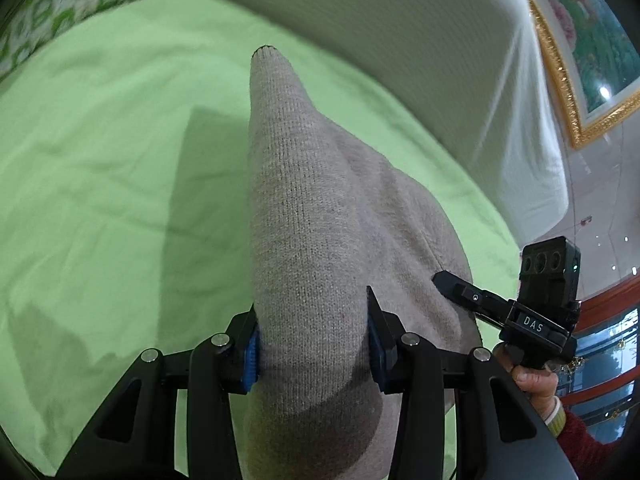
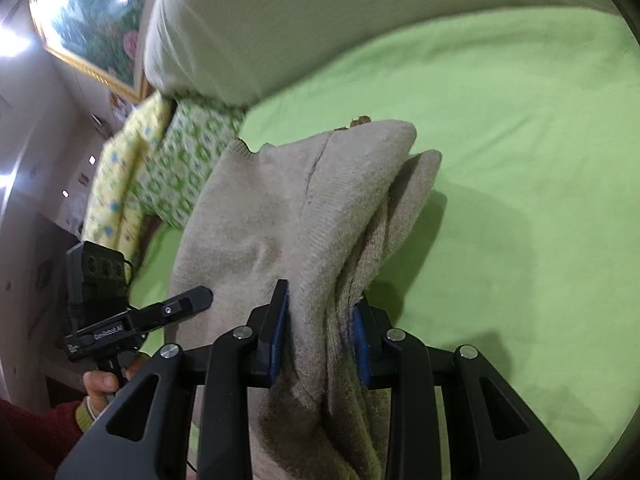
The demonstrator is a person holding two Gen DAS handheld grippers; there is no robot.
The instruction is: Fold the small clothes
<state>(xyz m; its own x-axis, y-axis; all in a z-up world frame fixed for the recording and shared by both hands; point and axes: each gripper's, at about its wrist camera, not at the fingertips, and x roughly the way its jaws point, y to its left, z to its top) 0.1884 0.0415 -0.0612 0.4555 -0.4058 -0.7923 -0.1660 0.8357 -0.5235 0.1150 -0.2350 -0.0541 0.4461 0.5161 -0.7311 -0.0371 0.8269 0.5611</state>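
Observation:
A beige knit garment (image 1: 304,200) hangs lifted over the green sheet (image 1: 100,184), held at two places. My left gripper (image 1: 312,320) is shut on a thick fold of it, with the blue pads pressing on both sides. The cloth runs away from the jaws to a narrow end. My right gripper (image 2: 322,304) is shut on several bunched layers of the same garment (image 2: 272,208), which drape forward onto the sheet (image 2: 520,160). Each view shows one finger of the other gripper against the cloth: the right one's finger (image 1: 456,288) and the left one's finger (image 2: 188,300).
A large white pillow (image 1: 400,60) lies along the far side of the bed. Green and yellow patterned pillows (image 2: 180,160) sit at one end. A gold-framed painting (image 1: 580,60) hangs on the wall. A hand with a red sleeve (image 1: 560,412) grips the right handle.

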